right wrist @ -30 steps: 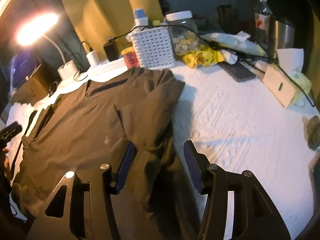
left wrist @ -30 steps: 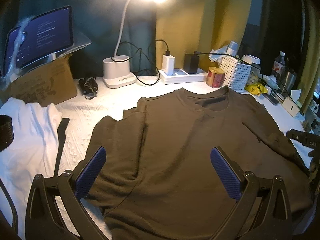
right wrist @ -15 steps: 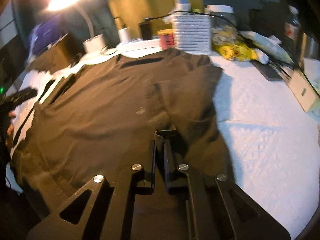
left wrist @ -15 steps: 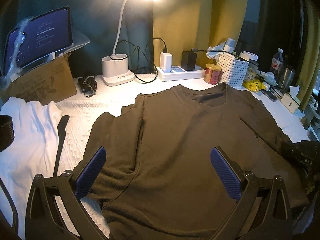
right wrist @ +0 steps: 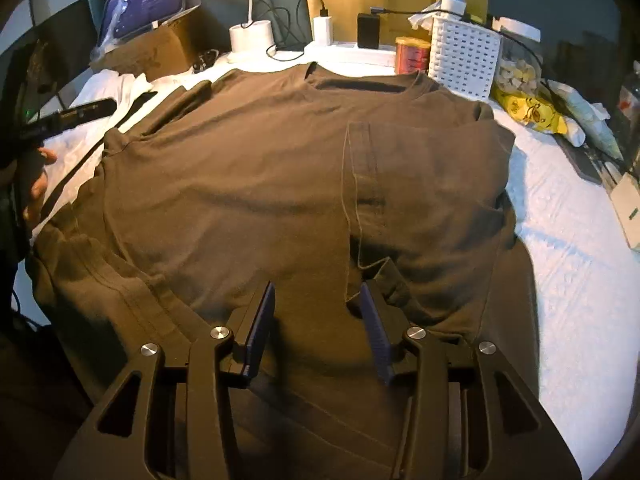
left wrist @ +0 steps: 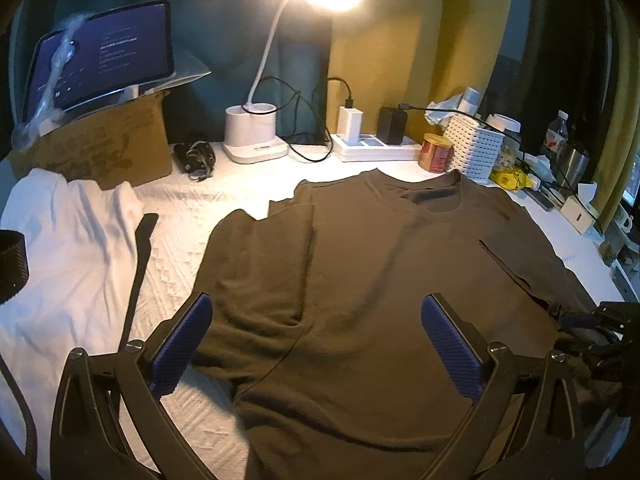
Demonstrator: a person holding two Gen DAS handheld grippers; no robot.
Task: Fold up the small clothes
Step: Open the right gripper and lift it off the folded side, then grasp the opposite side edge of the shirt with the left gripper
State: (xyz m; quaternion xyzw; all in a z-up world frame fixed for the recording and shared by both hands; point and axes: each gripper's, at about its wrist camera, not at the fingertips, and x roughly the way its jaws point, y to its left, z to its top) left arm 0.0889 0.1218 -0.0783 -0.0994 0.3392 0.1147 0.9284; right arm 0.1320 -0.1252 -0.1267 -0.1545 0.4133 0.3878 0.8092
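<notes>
L wrist cam: my left gripper (left wrist: 316, 344) hangs w/ fingers spread wide, nothing between, above the dark olive-brown cotton T-shirt (left wrist: 380, 272) lying flat ahead on the white textured cloth (left wrist: 188, 248).

R wrist cam: my right gripper (right wrist: 318, 328), jaws just reopening, stands parted over the shirt; folded-in sleeve (right wrist: 428, 200) just beyond the right finger.

Shirt (left wrist: 380, 280) hem cut off by bottom edge; tablet (left wrist: 104, 52) text unreadable.
</notes>
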